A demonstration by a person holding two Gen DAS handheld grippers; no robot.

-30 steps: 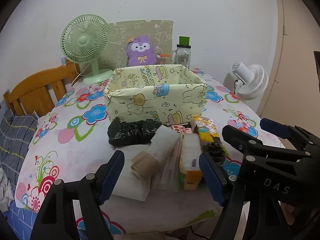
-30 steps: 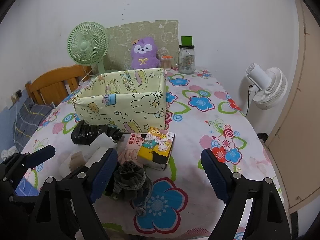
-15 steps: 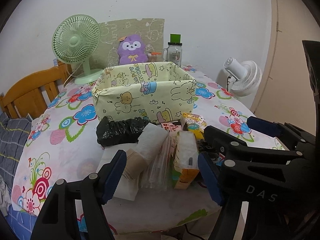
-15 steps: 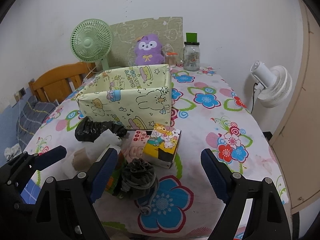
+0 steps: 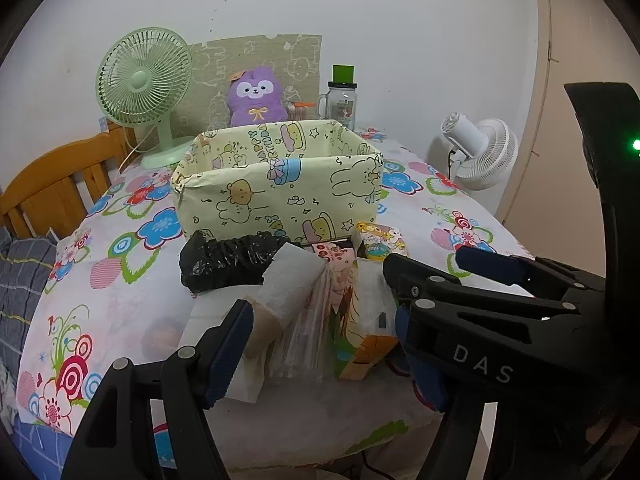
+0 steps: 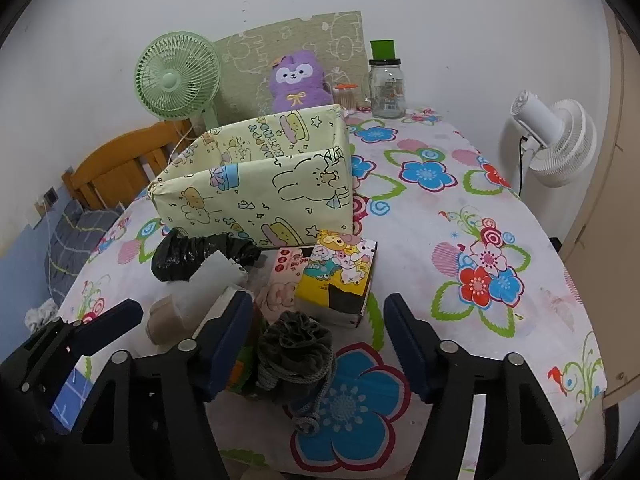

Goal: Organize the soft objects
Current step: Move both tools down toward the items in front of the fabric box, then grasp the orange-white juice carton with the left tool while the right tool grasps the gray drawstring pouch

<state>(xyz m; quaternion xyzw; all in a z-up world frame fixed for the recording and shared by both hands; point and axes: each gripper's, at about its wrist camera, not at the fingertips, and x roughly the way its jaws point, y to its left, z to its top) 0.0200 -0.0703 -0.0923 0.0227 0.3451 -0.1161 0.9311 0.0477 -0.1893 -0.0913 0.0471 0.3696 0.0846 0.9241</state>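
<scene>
Flower-printed cloth covers the table [image 6: 460, 200], the largest thing in view. On it sits an open box [image 5: 280, 192] wrapped in pale yellow cartoon paper, its long side facing the cameras. The soft things lie clustered just in front of that box, near the table's front edge. A crumpled black plastic bag [image 5: 228, 260] lies with its long axis running left to right, along the box wall. Beside it a cartoon-printed tissue pack [image 6: 340, 276] points its short end toward the box. A white paper roll [image 5: 288, 284] is tilted, its brown core end toward the left gripper [image 5: 324, 344], whose fingers are spread wide with nothing between them. A dark grey mesh bath puff [image 6: 296, 348] rests between the equally spread, empty fingers of the right gripper [image 6: 318, 340], its cord trailing toward the camera.
</scene>
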